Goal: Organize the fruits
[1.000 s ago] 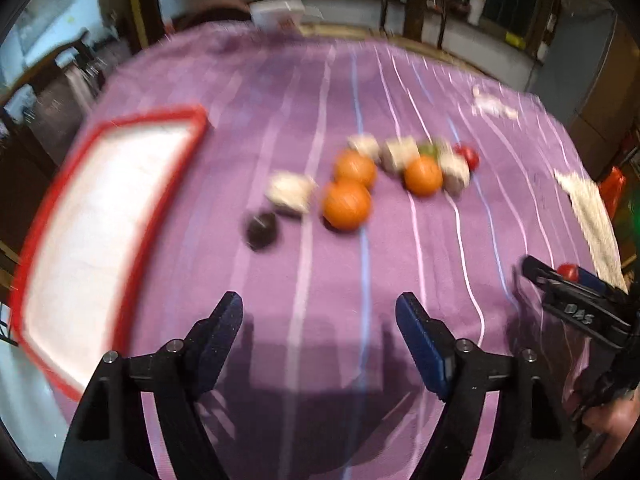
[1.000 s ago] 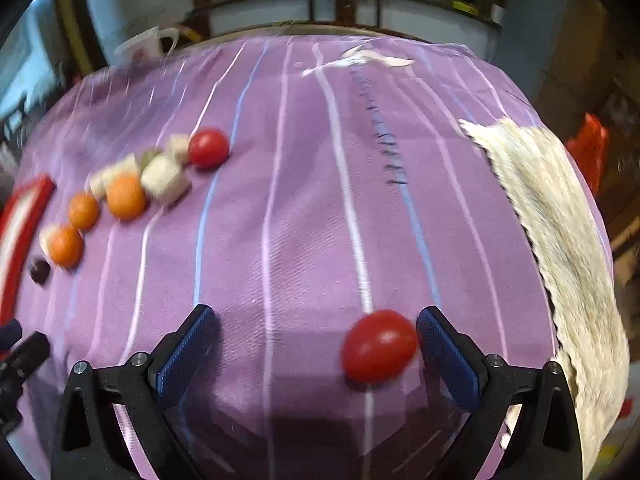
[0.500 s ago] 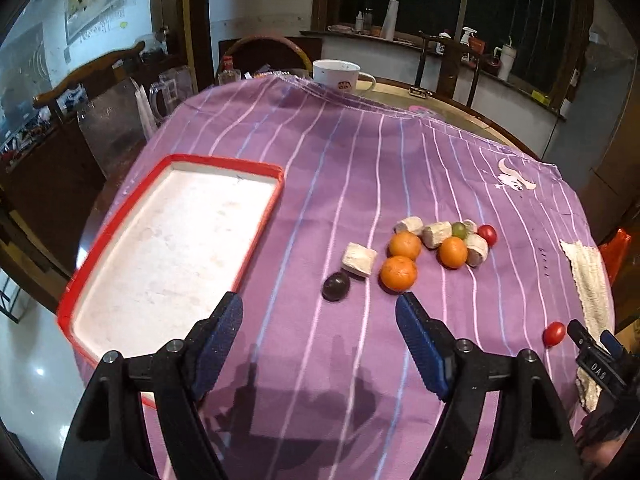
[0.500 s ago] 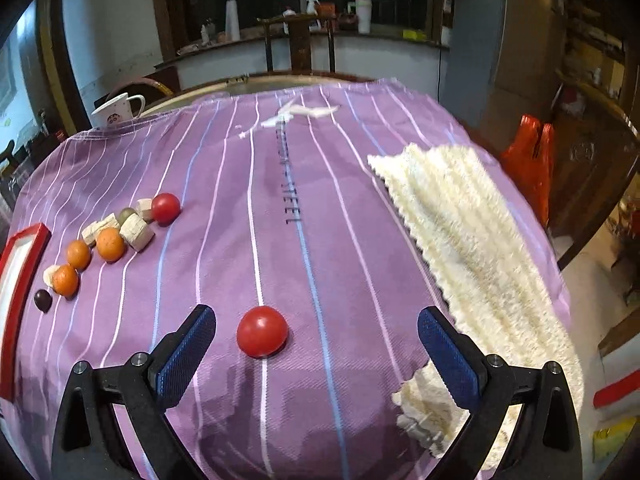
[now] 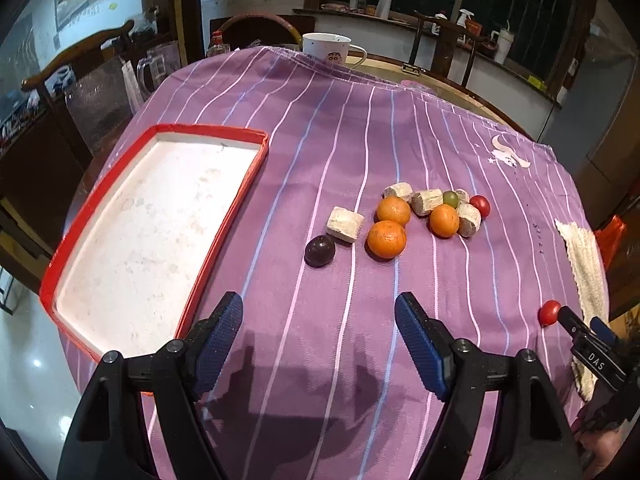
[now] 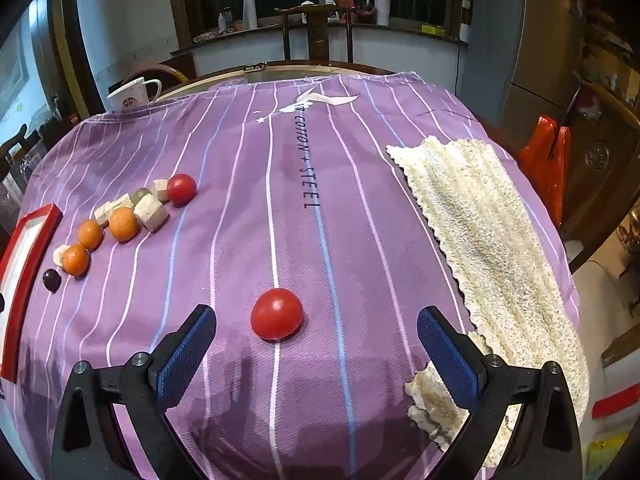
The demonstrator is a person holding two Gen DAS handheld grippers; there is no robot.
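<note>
1. Left wrist view: my left gripper [image 5: 320, 328] hangs released over bare purple cloth [image 5: 340, 128], with nothing between its jaws. The red-rimmed tray [image 5: 256, 148] lies empty to its left. The fruit cluster sits ahead and well apart from the tray: a dark plum [image 5: 319, 251] nearest me, three oranges, of which the nearest orange [image 5: 386, 239] is the largest, a green grape [image 5: 450, 199] and a far red tomato [image 5: 479, 206], all mixed with pale cut chunks [image 5: 345, 224]
2. Risk here, as I judge it: the plum and oranges are round and the cloth is smooth, so a glancing jaw could roll one off towards the table edge. The chunk lies just beside the plum, so a wide grab may catch both
3. Right wrist view: my right gripper [image 6: 316, 332] is also released and empty. A lone red tomato [image 6: 277, 314] rests on the cloth just beyond the jaws, nearer the left pad, not touched
4. Risk here: an off-centre close would let one pad strike first and push the tomato away, and a hard squeeze could bruise or split it. The cream towel [image 6: 480, 216] lies close to the right jaw and could snag. Carrying across to the tray crosses my left gripper's space, so a collision is possible
</note>
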